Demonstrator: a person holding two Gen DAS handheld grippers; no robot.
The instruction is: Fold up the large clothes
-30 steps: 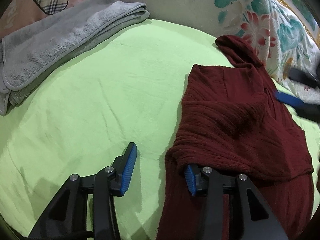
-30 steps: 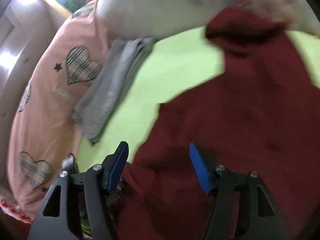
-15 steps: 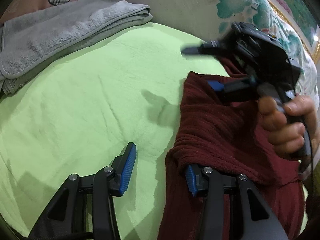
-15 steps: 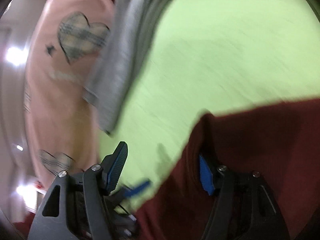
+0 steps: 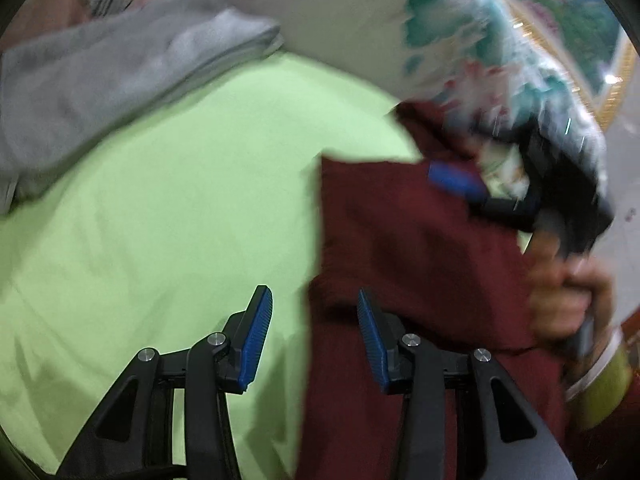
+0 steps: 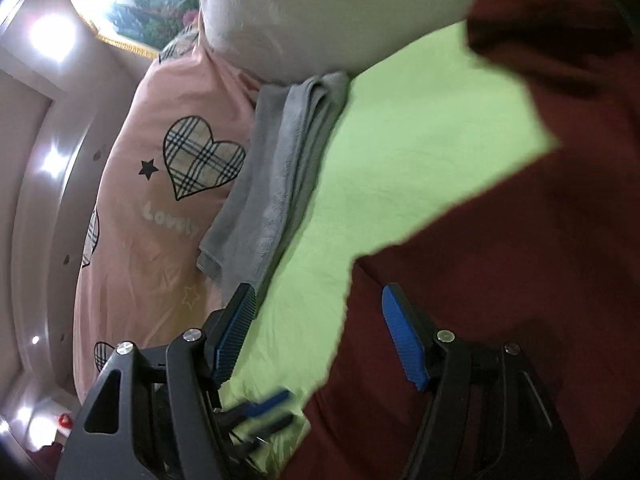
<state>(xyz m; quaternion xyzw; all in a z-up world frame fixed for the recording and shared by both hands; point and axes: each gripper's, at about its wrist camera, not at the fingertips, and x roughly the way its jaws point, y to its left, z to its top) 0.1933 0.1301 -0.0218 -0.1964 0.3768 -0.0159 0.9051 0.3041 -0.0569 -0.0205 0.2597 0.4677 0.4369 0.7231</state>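
- Where the left wrist view begins at its left edge, a folded grey towel (image 5: 100, 80) lies on the lime-green sheet (image 5: 160, 220), up against a pink cover (image 5: 48, 8) with a plaid heart
- Beside the towel, further right, a white floral pillow (image 5: 400, 28) runs along the back (blurred in this view)
- At the bottom of that view the left gripper (image 5: 314, 336) has its jaws partly apart, having eased a little closer just now; its left pad (image 5: 256, 340) is over bare sheet, its right pad (image 5: 372, 344) over the left edge of the dark red garment (image 5: 420, 248), and the cloth's edge sits between the pads with neither one pressing on it
- The garment covers the right part of the sheet, its far end reaching the floral pillow
- To the right, the right gripper (image 5: 472, 188) reaches over the garment's far part, held by a hand (image 5: 560, 292) (too smeared to read its jaws there)
- In the right wrist view the order from the left is pink cover (image 6: 160, 200), grey towel (image 6: 280, 168), green sheet (image 6: 400, 180), red garment (image 6: 520, 280)
- Right gripper (image 6: 320, 332) in its own view: jaws well apart, gripping nothing, left finger over the sheet, right finger over the garment's edge
- Low between them shows the blurred blue tip of the left gripper (image 6: 268, 404)
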